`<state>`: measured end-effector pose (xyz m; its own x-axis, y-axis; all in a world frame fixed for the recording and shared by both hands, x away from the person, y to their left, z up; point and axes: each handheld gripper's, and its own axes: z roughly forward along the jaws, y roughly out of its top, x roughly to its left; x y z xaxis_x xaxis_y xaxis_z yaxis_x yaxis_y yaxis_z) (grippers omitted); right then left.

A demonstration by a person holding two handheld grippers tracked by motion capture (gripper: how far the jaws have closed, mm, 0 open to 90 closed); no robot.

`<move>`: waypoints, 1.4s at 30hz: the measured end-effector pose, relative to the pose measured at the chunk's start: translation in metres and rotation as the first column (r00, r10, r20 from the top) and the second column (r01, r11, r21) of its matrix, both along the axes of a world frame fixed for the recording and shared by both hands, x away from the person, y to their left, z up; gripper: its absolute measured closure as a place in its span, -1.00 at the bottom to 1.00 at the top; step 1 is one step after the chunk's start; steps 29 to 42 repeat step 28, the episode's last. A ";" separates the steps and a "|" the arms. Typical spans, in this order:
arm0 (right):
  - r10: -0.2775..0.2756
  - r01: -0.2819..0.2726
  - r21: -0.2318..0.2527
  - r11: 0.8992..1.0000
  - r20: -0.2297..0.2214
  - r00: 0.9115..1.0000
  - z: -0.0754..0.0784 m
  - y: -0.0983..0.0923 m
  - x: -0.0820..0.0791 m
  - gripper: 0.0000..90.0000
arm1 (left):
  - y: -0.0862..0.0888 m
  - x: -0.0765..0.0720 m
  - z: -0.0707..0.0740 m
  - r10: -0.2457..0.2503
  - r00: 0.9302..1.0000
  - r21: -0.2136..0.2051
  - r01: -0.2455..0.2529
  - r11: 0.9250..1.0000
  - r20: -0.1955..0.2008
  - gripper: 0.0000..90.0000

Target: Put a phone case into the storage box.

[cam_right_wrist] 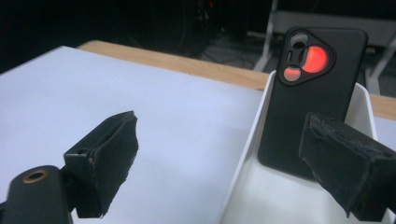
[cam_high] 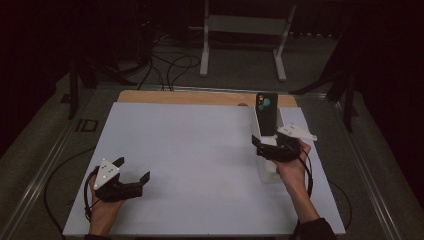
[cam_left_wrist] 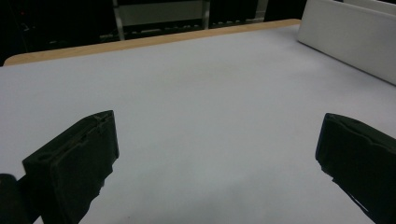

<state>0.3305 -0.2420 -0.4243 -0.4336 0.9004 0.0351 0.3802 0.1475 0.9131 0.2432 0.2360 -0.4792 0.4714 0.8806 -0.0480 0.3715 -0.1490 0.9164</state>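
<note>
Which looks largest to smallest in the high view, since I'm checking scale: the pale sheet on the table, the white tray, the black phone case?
1. Pale sheet on the table, by far.
2. White rectangular tray, partly hidden behind the right gripper.
3. Black phone case, standing in the tray; it looks a little smaller, but that is unsure.

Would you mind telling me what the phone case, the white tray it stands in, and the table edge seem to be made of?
The phone case looks like matte black rubber or soft plastic: dull, no glare. The white tray appears to be smooth, rigid plastic with thin walls and rounded corners. The table edge looks like light wood or wood laminate, judging by its tan colour; the grain is too faint to confirm.
</note>
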 end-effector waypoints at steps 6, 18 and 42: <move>0.042 -0.043 0.031 0.999 0.047 0.998 -0.014 -0.012 -0.032 -0.76 | 0.001 -0.001 0.002 -0.015 1.000 0.000 0.015 1.000 0.004 -1.00; 0.109 -0.113 0.047 0.992 0.082 0.991 -0.040 -0.025 -0.072 -0.77 | 0.003 -0.005 0.005 -0.025 0.999 -0.006 0.025 1.000 0.034 -1.00; 0.118 -0.123 0.068 0.990 0.071 0.990 -0.047 -0.027 -0.077 -0.78 | 0.004 -0.008 0.004 -0.027 0.999 0.006 0.027 1.000 0.035 -1.00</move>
